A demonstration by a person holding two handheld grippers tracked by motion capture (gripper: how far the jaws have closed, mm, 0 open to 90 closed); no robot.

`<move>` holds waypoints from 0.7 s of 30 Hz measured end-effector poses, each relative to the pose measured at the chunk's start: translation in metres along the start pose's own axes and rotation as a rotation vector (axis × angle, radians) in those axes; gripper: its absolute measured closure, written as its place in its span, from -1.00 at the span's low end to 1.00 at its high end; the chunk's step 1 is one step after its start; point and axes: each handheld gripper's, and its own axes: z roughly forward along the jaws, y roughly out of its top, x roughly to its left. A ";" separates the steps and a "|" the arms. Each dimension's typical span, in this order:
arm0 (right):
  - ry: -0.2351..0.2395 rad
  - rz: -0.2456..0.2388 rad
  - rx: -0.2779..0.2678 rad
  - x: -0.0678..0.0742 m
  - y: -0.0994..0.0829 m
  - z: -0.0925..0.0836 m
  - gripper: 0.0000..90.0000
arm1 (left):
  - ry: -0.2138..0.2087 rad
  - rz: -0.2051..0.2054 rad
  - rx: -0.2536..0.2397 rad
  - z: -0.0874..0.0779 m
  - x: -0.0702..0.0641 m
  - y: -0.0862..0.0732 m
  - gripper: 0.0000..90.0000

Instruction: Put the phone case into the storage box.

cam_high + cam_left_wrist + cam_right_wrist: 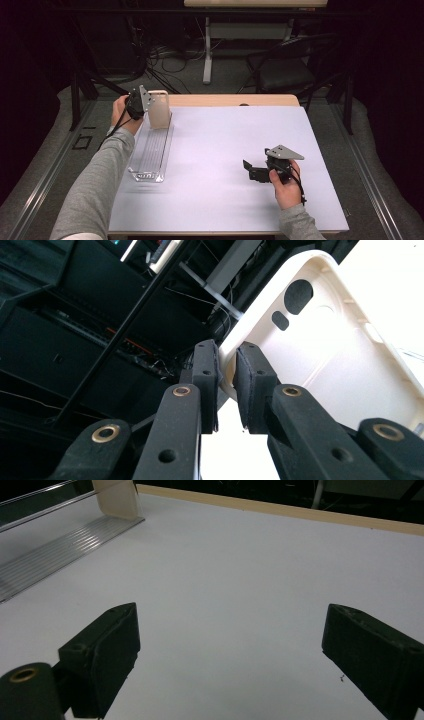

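Item one: left tool (pixel 141 102), carried in the person's left hand (pixel 122 112) at the far left of the tabletop (pixel 235 150), the grey-sleeved forearm (pixel 100 175) stretched forward along the left edge and the wrist raised above the surface. Its two black jaws were drawn narrow and clamped on the side rim of a cream phone case (pixel 158 109); in the left gripper view the pads (pixel 250 382) pinched the rim of the case (pixel 320 355) from either side, with the case's hollow inner face and two camera cut-outs turned toward the camera. The case stood upright at the far end of a clear ribbed tray (pixel 152 152), which lay lengthwise on the left part of the tabletop; whether the case's lower edge touched the tray could not be told. Item two: right tool (pixel 254 170), held in the person's right hand (pixel 286 187) low over the near right part of the tabletop, well apart from the case, pointing leftward across the surface with its grey plate on top. Its jaws stood wide with nothing between them; the right gripper view showed bare white tabletop between the pads (pixel 105 650), with the tray (pixel 55 550) and the case (pixel 117 497) far off at the upper left.
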 end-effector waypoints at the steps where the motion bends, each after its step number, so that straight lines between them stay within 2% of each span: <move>1: 0.001 0.002 -0.001 0.000 0.000 0.000 -0.82 | -0.001 -0.002 0.000 0.000 0.000 0.000 0.78; 7: 0.000 -0.002 -0.002 0.001 0.000 0.001 -0.82 | -0.002 0.010 -0.006 0.001 -0.001 0.000 0.78; 18: 0.005 -0.007 0.003 0.001 -0.001 0.002 -0.82 | 0.005 0.100 0.002 0.003 0.001 -0.003 0.79; 21: 0.004 -0.008 0.004 0.001 -0.001 0.002 -0.82 | 0.005 0.104 0.002 0.004 0.001 -0.004 0.79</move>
